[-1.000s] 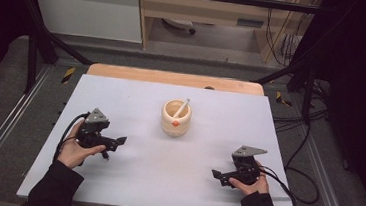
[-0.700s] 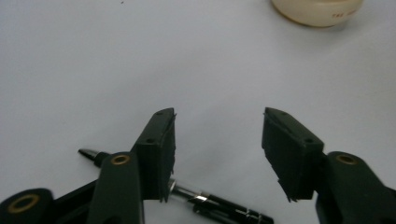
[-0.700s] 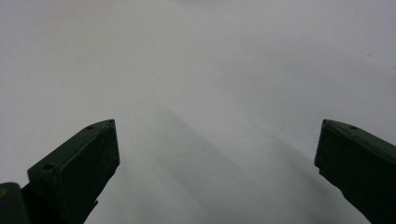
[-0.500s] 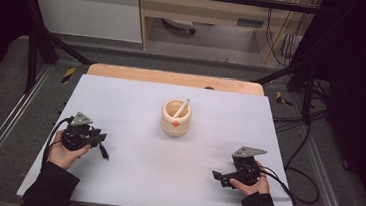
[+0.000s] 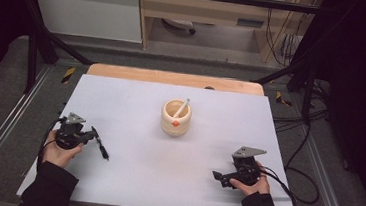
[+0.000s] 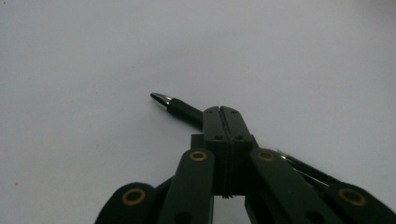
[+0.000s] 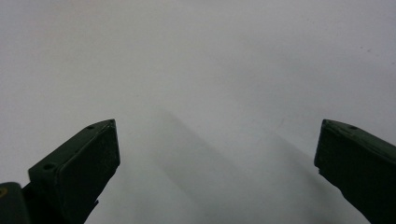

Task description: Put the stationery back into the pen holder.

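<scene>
High view: left gripper [image 5: 92, 136] grips a pen [image 5: 100, 148] left of and nearer than the cup [image 5: 175, 118], the pen's long axis pointing toward the person. Left gripper view: jaws clamped across pen [image 6: 180, 108]. Right gripper view: jaws apart over bare table [image 7: 196, 60]

White table [image 5: 129, 173] with a wooden cup [image 5: 175, 118]

left black two-jaw gripper [image 5: 92, 136]: jaws pressed together, low at the near left, dark-sleeved forearm behind | right black two-jaw gripper [image 5: 219, 176]: jaws spread wide, low at the near right, pointing left
</scene>
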